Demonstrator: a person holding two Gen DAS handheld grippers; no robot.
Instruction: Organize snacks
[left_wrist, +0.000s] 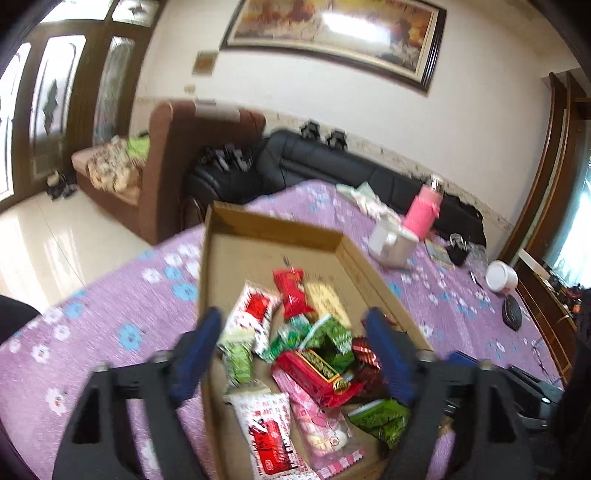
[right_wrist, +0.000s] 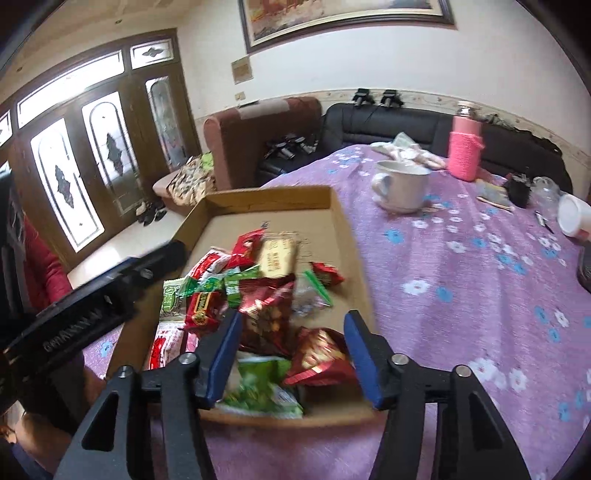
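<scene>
We see crinkly foil snack packets (left_wrist: 310, 354), red, green and white, heaped in a shallow cardboard tray (left_wrist: 373, 266) on the purple floral-clothed surface (right_wrist: 461, 280). Our left tongs (left_wrist: 295, 354) and right tongs (right_wrist: 291, 354) hang wide above them, gripping nothing. A glossy white mug (right_wrist: 400, 186) stands beyond.

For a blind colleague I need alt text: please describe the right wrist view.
An open right hand-held gripper hovers over a shallow cardboard box filled with red and green snack packets, on a purple flowered tablecloth. The left hand-held gripper reaches in from the left; a white mug stands behind.
</scene>
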